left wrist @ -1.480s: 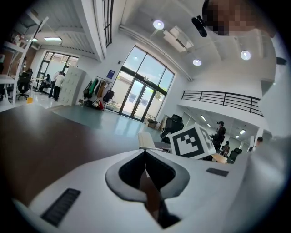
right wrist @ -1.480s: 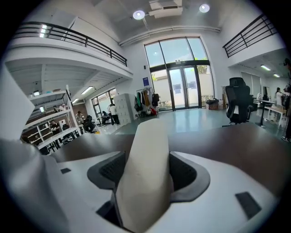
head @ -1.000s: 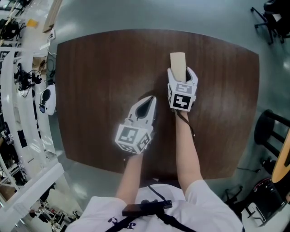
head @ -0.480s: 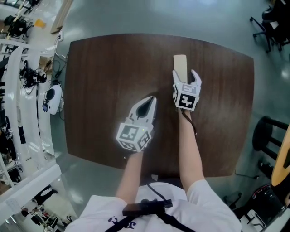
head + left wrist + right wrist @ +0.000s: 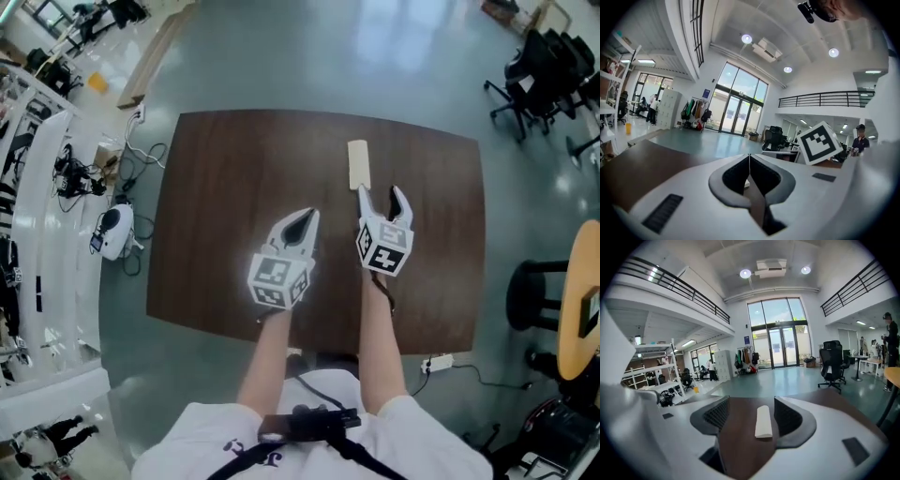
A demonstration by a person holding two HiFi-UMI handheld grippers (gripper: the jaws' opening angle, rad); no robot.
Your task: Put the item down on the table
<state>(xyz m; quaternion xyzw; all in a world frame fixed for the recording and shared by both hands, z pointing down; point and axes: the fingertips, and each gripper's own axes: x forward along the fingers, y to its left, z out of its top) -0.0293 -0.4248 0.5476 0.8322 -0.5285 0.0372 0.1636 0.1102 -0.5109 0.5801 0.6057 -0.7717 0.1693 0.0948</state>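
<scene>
White-shelled left gripper [image 5: 749,157] was clenched, its jaw tips meeting on nothing. It hung idle over the table [image 5: 225,187], level with its partner, and appeared to have no part in the placing. The right gripper [image 5: 382,195], just beside it, had its jaws spread wide and gripped nothing. Just ahead of that open mouth lay the item [image 5: 763,422], a pale flat block, touched by neither tip as far as could be seen. It lay lengthwise on the dark wood in line with the jaws, which suggested a straight set-down. It rested flat, well inside the far edge, so no fall risk was judged. Task assessed as effectively complete. Beyond the table, office chairs [image 5: 534,66] stood on the grey floor.
</scene>
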